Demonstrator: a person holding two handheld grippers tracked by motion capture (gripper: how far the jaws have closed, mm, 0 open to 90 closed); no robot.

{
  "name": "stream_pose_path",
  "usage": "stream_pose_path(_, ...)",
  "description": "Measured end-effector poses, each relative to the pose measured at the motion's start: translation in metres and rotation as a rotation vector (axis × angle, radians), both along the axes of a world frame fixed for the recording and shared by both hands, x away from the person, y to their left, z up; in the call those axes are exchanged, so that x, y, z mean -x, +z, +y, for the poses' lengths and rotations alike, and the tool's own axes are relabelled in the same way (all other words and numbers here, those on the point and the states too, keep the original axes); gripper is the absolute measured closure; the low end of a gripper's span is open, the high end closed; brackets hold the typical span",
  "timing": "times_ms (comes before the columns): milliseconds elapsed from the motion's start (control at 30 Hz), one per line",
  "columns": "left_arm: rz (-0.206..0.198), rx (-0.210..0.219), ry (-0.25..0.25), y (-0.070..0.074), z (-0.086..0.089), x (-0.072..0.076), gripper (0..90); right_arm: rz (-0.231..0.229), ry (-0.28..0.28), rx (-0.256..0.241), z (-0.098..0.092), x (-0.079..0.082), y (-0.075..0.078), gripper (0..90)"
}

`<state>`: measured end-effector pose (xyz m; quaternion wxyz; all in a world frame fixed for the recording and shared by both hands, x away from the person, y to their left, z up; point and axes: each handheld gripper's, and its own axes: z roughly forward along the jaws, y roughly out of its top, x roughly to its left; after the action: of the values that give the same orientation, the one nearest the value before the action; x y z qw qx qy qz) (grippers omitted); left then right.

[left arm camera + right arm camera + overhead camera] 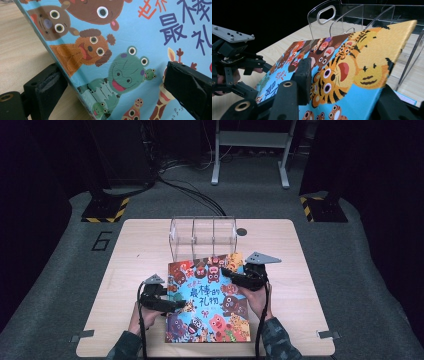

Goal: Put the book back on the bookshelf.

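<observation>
The book [210, 300] is tilted above the table [125, 270], near the rack [202, 237]. Left gripper [172, 304] and right gripper [231, 272] each pinch an edge (stiff, glossy cover; likely slippery).

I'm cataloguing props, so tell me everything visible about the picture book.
The picture book is a thin glossy hardcover with a light blue cover crowded with cartoon animals: bears, a frog, tigers, a giraffe. Its title is in large Chinese characters. It is closed and tilted, far edge raised toward the clear acrylic rack. The left claw clamps its left edge, the right claw its upper right edge, one jaw above and one beneath.
</observation>
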<state>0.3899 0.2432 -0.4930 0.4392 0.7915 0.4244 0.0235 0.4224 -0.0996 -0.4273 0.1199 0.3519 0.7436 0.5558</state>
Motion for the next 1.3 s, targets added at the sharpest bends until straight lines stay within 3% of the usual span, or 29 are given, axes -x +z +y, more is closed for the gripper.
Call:
stream_pose_path(133,-0.009,0.015,0.003,-0.001,0.001,0.001,5.0,0.006,-0.008,-0.001,0.000,0.000,0.000,58.1)
stream_pose_path(333,0.005,0.046,0.009,-0.008,0.000,0.003,5.1,0.056,-0.030,0.023,0.002,-0.003,0.000,56.0)
stream_pose_path(633,0.017,0.053,-0.010,-0.010,0.000,0.001,5.2,0.124,-0.052,0.030,0.000,-0.007,-0.002,55.3)
stream_pose_path(700,0.017,0.050,-0.008,-0.011,-0.001,0.001,5.3,0.164,-0.047,0.042,0.000,-0.009,-0.002,53.3)
stream_pose_path(833,0.009,0.052,-0.011,-0.012,0.000,0.001,5.7,0.161,-0.031,0.042,-0.002,-0.010,-0.003,53.5)
stream_pose_path(1167,-0.008,0.070,-0.015,-0.010,0.001,0.000,7.3,0.203,0.019,0.061,-0.004,-0.011,0.005,54.5)
stream_pose_path(1200,-0.011,0.072,-0.016,-0.011,0.001,0.000,7.8,0.227,0.019,0.062,-0.003,-0.010,0.006,54.7)
stream_pose_path(1300,-0.013,0.076,-0.015,-0.011,0.002,0.000,8.1,0.228,0.019,0.068,-0.004,-0.011,0.007,54.9)
